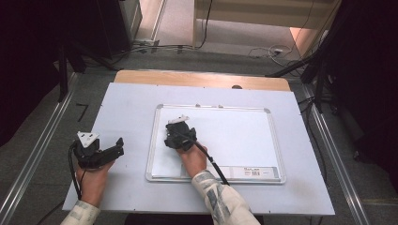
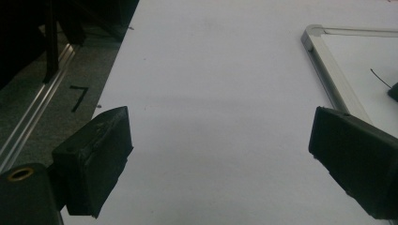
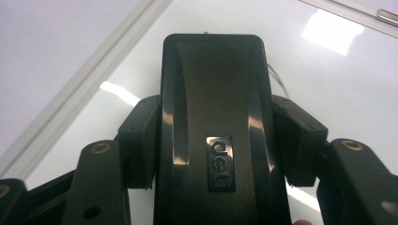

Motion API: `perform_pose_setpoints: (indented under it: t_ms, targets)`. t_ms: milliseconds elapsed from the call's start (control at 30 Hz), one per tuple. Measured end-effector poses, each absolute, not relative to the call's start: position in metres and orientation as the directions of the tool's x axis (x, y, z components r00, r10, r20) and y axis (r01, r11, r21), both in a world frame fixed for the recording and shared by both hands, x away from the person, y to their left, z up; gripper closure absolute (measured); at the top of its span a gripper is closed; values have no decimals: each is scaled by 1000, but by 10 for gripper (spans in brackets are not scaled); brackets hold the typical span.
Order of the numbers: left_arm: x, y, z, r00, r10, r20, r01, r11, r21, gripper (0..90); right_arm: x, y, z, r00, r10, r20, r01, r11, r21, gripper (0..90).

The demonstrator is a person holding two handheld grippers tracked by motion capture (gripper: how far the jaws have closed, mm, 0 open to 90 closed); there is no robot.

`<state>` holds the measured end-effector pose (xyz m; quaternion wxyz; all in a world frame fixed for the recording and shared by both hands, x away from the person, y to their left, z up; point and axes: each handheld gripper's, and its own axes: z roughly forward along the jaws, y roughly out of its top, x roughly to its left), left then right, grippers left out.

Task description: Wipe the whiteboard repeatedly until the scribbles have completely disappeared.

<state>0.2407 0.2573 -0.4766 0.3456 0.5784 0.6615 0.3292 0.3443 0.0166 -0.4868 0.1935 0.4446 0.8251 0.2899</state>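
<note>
A white whiteboard (image 1: 239, 136) with a silver frame lies flat in the middle of the table. My right gripper (image 1: 176, 136) is over its left part, and in the right gripper view this gripper (image 3: 218, 140) is shut on a black eraser block (image 3: 216, 103) with a small logo plate. The eraser lies against the board surface (image 3: 338, 84). A thin dark stroke (image 3: 278, 82) runs beside it. My left gripper (image 1: 115, 149) rests on the white sheet left of the board. It (image 2: 223, 140) is open, with bare sheet between its jaws. The board's corner (image 2: 315, 36) is at its right.
A white sheet (image 1: 126, 108) covers the table, with a wooden strip (image 1: 202, 78) bare at the back. A label strip (image 1: 253, 172) runs along the board's near edge. Metal floor rails (image 1: 37, 150), cables and dark stands surround the table.
</note>
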Motion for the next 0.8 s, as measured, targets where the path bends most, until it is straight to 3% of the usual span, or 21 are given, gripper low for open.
perform_pose_setpoints:
  t_ms: [433,800]
  targets:
    - [240,259,-475,-91,993,-81,536,117,836,67,334,45,-488,-547,836,-49,614,441,654,380]
    - [237,261,-476,-100,991,-87,532,127,837,67,348,47,-487,-551,833,-46,614,442,654,381]
